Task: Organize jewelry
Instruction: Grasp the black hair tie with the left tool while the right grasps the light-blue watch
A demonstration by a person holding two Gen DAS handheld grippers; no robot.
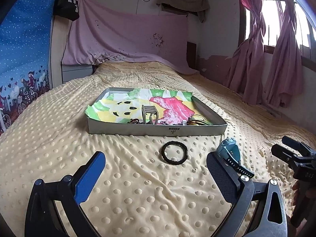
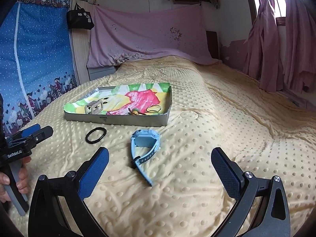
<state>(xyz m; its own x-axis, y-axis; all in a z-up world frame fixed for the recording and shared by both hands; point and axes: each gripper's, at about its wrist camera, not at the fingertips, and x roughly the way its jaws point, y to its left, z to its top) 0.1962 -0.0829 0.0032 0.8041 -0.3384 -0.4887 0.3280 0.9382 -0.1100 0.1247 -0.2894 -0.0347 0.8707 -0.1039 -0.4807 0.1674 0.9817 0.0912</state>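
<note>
A shallow grey tray (image 1: pixel 138 130) (image 2: pixel 118 120) lined with a colourful drawing sits on the yellow dotted blanket. It holds a grey watch band (image 1: pixel 149 114) (image 2: pixel 94 107) and several hair ties and bangles (image 1: pixel 197 121) (image 2: pixel 153 109). A black braided ring (image 1: pixel 174 152) (image 2: pixel 96 135) lies on the blanket in front of the tray. A light blue smartwatch (image 2: pixel 144 148) (image 1: pixel 231 154) lies to its right. My left gripper (image 1: pixel 156 169) is open and empty, just short of the ring. My right gripper (image 2: pixel 160 167) is open and empty around the watch strap's near end.
The bed fills both views. A pink sheet (image 1: pixel 128 35) hangs at the headboard, pink curtains (image 1: pixel 266 59) hang on the right, and a blue fabric wardrobe (image 2: pixel 35 59) stands on the left. Each gripper shows at the edge of the other's view.
</note>
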